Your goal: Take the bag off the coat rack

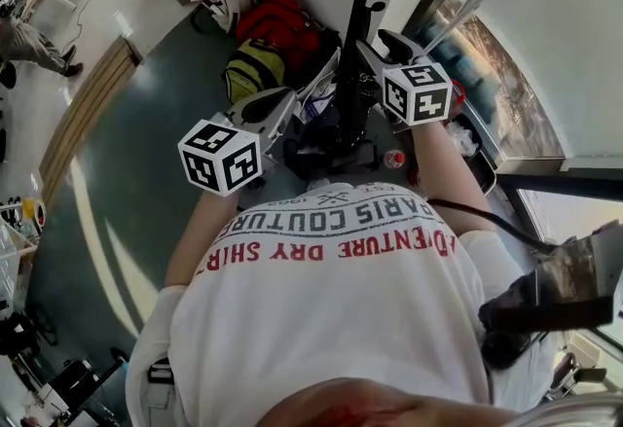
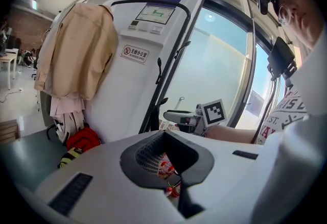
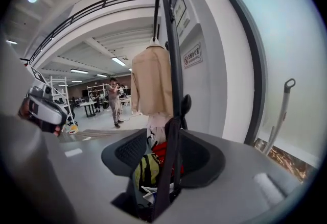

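Reaching both forearms forward, you held the left gripper point(image 2: 168, 159) low, just left of the coat rack point(image 1: 356, 17), with its jaws wide apart and nothing between them. Your right gripper point(image 3: 162, 159) sat higher, close on the pole's right, jaws also wide. The black strap point(image 3: 171, 151) of the bag point(image 1: 326, 155) ran down from a peg and passed between those jaws, unclamped. The bag hung low against the pole, near you, and a red bag point(image 1: 277, 21) and a yellow-green bag point(image 1: 253, 70) lay on the floor farther off.
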`<state>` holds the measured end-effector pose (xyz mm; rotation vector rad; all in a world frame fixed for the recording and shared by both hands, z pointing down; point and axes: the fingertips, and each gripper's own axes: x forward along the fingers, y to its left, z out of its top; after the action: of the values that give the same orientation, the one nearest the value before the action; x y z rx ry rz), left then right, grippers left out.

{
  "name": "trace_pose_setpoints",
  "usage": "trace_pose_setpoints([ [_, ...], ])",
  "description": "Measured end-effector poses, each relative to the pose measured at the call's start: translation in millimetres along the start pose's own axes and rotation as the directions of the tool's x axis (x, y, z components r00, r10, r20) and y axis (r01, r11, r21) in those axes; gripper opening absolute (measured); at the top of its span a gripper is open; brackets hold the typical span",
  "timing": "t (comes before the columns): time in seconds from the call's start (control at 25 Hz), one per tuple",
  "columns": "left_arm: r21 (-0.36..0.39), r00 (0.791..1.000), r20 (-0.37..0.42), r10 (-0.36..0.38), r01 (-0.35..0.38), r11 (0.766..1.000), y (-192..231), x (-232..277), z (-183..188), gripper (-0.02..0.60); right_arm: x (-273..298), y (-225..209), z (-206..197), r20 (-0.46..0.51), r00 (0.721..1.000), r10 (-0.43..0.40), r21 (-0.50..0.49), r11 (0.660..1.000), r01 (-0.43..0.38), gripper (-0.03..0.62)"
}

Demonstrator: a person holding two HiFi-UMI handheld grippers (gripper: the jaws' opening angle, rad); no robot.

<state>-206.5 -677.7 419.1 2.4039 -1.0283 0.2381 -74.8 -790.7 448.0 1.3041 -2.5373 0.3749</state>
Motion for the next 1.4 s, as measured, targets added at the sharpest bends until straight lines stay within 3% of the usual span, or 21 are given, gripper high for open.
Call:
trace_pose_setpoints([
  [0.36,0.000,1.000,-0.024,0.004,-0.004,1.000,44,14,12,0.001,69,-27,-33,-0.089,0.994,-0.058,0.069,0.996,0.064,0.161],
  [0.56,0.001,0.999,-0.033,-0.010,0.010,1.000,53,23,17,0.000,70,-34,-37,-0.080,0.990,-0.116,0.068,0.990,0.122,0.026],
  [0.72,0.003,0.999,-0.038,-0.025,0.025,1.000,57,26,15,0.002,71,-27,-38,-0.081,0.991,-0.102,0.093,0.990,0.110,0.012],
  [1.24,-0.016,0.999,-0.009,-0.037,0.037,0.999,60,19,18,0.001,36,-15,24,-0.010,0.993,-0.114,0.086,0.990,0.115,0.009],
  [1.4,-0.022,1.000,-0.003,-0.031,0.031,0.999,62,17,21,0.000,20,-14,58,0.061,0.991,-0.118,0.068,0.991,0.114,0.009],
])
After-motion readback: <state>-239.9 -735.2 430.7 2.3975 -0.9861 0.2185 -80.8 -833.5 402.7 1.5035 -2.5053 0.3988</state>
